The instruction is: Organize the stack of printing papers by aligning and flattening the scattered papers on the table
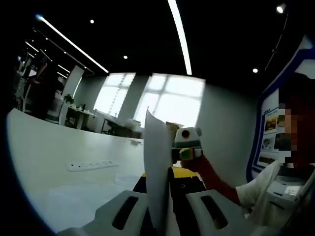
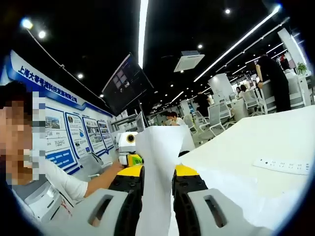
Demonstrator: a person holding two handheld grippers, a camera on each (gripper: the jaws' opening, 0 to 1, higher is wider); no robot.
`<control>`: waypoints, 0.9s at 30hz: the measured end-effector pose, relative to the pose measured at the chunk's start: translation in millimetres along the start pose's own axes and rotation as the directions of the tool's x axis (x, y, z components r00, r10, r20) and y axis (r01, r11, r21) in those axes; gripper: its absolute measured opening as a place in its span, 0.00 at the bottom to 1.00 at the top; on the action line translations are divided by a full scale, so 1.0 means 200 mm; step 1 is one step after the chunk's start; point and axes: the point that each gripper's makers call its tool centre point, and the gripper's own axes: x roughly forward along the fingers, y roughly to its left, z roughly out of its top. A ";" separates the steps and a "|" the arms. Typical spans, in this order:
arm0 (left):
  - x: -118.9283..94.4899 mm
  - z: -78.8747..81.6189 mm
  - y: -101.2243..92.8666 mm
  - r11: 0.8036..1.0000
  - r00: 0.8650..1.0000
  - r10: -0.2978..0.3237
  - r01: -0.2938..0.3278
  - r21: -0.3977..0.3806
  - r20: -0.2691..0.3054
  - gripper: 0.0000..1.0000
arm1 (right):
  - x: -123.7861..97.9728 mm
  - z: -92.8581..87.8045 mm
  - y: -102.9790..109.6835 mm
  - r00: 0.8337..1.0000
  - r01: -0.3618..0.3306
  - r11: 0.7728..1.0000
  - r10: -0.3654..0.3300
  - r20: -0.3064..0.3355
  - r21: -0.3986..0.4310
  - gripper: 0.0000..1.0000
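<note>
Left gripper: jaws are pinching the papers, which are standing upright on edge between them, raised above the table. Right gripper: jaws are likewise clamping the papers, the sheets rising white between the yellow-tipped pads. Each gripper is appearing opposite the other, held by a person's hand. A power strip is lying on the table. Blue wall posters are carrying Chinese lettering, too small to read.

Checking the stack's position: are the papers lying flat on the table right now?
No: the papers stand upright, clamped between the right gripper's jaws, lifted above the table.
</note>
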 end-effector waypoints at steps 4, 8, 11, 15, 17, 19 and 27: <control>-0.07 0.01 -0.02 1.000 1.000 0.025 -0.025 0.010 0.003 0.06 | 0.01 0.01 -0.03 1.000 0.021 1.000 -0.021 0.000 0.010 0.23; -0.14 0.03 -0.05 0.999 0.999 0.044 -0.044 0.005 0.012 0.06 | 0.01 0.01 -0.10 0.987 0.153 0.985 -0.156 -0.032 -0.076 0.25; -0.19 0.04 -0.07 0.998 0.998 0.060 -0.060 0.002 0.018 0.06 | 0.00 0.02 -0.11 0.981 0.190 0.977 -0.193 -0.025 -0.093 0.30; -0.25 0.06 -0.09 0.998 0.997 0.069 -0.069 -0.004 0.026 0.06 | -0.02 -0.01 -0.13 0.972 0.226 0.972 -0.230 -0.049 -0.071 0.31; -0.27 0.07 -0.09 0.997 0.996 0.079 -0.079 -0.004 0.034 0.06 | -0.04 -0.04 -0.15 0.960 0.262 0.961 -0.269 -0.080 -0.083 0.31; -0.29 0.07 -0.09 0.997 0.996 0.081 -0.080 -0.007 0.037 0.06 | -0.06 -0.06 -0.17 0.948 0.293 0.952 -0.302 -0.106 -0.093 0.32; -0.35 0.04 -0.12 0.994 0.993 0.110 -0.110 0.003 0.050 0.06 | -0.21 -0.05 -0.20 0.888 0.406 0.896 -0.433 -0.156 -0.179 0.38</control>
